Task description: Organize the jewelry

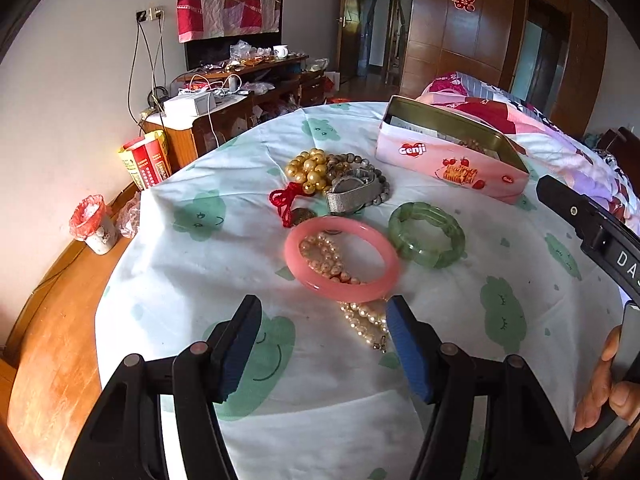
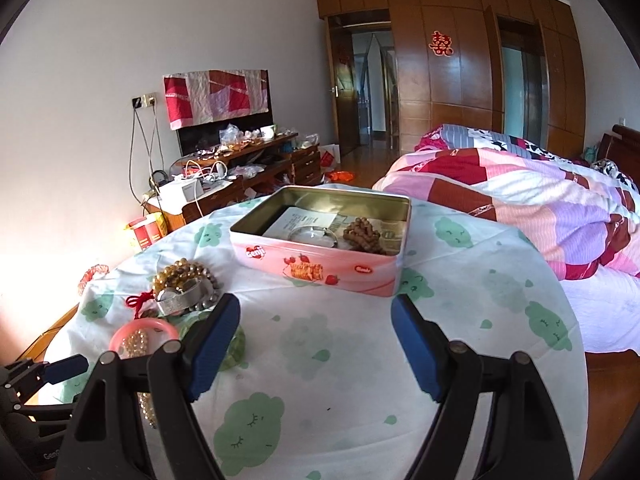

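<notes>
A pink bangle (image 1: 342, 258) lies on the cloth-covered table with a pearl strand (image 1: 360, 312) running through it and trailing toward me. My left gripper (image 1: 322, 312) hovers open just short of the bangle, nothing between its pads. A green bangle (image 1: 426, 234) lies to its right. Behind are gold beads (image 1: 310, 170), a silver watch (image 1: 352, 190) and a red cord (image 1: 284, 200). The open pink tin (image 2: 320, 258) holds brown beads (image 2: 362, 234) and a clear bangle (image 2: 312, 236). My right gripper (image 2: 314, 320) stands open and empty in front of the tin.
The white cloth (image 1: 200, 280) with green prints covers the table; its left edge drops to a wooden floor (image 1: 52, 320). A bed with a patchwork quilt (image 2: 520, 200) lies to the right. A cluttered wooden cabinet (image 1: 240, 92) stands beyond. A hand (image 1: 604, 384) holds the right gripper's handle.
</notes>
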`<action>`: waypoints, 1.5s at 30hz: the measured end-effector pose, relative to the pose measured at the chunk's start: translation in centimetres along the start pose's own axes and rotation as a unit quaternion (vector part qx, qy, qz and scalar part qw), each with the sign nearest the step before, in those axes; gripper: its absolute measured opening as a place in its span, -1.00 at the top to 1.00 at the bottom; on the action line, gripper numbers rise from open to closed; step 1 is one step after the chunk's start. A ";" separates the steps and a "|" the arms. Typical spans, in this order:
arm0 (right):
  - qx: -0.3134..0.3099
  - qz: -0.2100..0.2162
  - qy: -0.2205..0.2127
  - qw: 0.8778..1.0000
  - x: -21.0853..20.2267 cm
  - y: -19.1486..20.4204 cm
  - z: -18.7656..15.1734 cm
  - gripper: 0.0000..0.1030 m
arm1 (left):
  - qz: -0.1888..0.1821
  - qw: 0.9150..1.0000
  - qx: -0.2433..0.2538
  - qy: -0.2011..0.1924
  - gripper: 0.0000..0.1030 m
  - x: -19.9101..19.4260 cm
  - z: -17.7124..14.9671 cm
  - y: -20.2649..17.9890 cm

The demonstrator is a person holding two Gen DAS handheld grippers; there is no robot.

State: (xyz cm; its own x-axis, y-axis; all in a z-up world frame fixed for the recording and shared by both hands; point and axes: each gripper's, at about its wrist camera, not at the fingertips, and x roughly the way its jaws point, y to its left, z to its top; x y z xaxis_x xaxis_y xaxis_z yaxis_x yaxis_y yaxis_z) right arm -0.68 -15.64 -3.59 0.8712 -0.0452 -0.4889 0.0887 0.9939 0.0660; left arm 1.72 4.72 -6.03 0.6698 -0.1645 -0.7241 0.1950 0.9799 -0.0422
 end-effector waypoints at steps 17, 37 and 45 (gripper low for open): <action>-0.014 0.041 0.033 0.999 0.9 1.1 -0.4 -0.68 | 0.058 0.998 0.024 -0.007 -0.27 0.2 0.5 0.0; -0.083 0.122 0.216 0.965 9.3 7.4 -1.0 -0.62 | 0.058 0.997 -0.040 -0.006 -0.27 0.5 1.7 4.6; -0.064 0.118 0.210 0.969 8.6 5.8 -1.1 0.62 | 0.014 0.998 -0.059 0.016 -0.27 2.7 2.8 3.8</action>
State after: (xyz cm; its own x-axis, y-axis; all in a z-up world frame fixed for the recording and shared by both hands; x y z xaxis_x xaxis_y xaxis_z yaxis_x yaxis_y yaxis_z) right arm 6.83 -10.14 -8.34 0.5848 0.2027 -0.7854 -0.1731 0.9772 0.1233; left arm 6.29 7.65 -6.18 0.6507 -0.1350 -0.7472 0.0898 0.9908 -0.1008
